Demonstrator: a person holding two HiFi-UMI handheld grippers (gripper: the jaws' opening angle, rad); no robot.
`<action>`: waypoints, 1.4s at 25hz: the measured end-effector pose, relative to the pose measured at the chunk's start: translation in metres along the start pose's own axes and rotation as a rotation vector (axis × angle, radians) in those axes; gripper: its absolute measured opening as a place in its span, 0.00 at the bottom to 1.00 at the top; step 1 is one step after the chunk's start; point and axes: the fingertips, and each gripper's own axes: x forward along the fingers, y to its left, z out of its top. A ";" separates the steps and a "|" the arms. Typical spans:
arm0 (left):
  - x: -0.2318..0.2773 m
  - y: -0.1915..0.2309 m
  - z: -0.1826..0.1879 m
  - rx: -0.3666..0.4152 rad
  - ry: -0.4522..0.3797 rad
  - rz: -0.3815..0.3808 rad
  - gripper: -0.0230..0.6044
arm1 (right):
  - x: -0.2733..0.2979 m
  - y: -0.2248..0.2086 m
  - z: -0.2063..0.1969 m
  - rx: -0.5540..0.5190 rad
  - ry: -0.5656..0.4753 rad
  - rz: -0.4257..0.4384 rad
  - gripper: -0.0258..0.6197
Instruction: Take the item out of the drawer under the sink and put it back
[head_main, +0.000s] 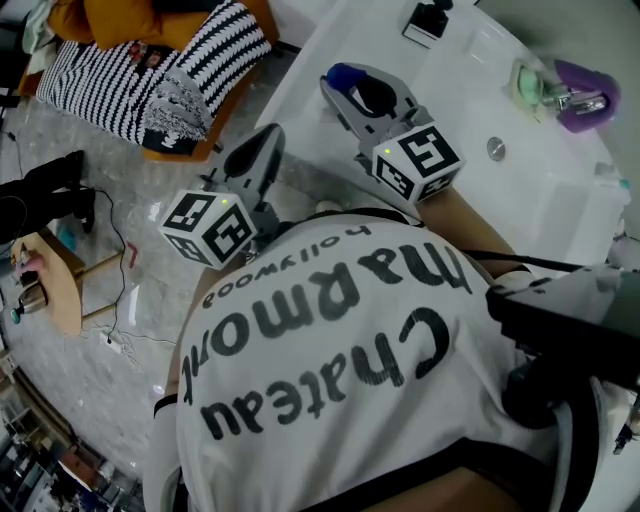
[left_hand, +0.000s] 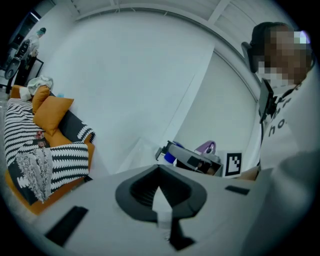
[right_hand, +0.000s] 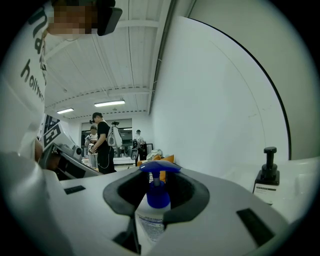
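My right gripper (right_hand: 156, 172) is shut on a white bottle with a blue pump top (right_hand: 158, 197), which stands upright between the dark pads. In the head view this gripper (head_main: 347, 85) hangs level beside the front edge of the white sink counter (head_main: 520, 190), and the blue top (head_main: 343, 74) shows at its tip. My left gripper (head_main: 266, 145) hangs lower left of it, over the floor. Its pads (left_hand: 145, 192) meet at the tips, with nothing between them. The left gripper view also catches the right gripper (left_hand: 192, 159). No drawer is in view.
A black pump dispenser (head_main: 430, 18) stands at the counter's far end (right_hand: 267, 175), and a faucet with a purple piece (head_main: 580, 100) lies to the right. A sofa with striped and orange cushions (head_main: 150, 70) is at the left. Behind, people (right_hand: 102, 145) stand in the room.
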 end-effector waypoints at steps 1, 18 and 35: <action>0.000 0.000 0.000 0.000 0.000 0.000 0.05 | 0.000 0.001 0.000 0.000 0.001 0.004 0.20; 0.002 -0.001 0.000 0.000 -0.002 -0.007 0.05 | 0.002 0.011 -0.001 -0.111 0.035 0.002 0.29; 0.003 -0.001 0.001 0.004 -0.004 -0.012 0.05 | 0.005 0.017 -0.004 -0.180 0.057 -0.014 0.34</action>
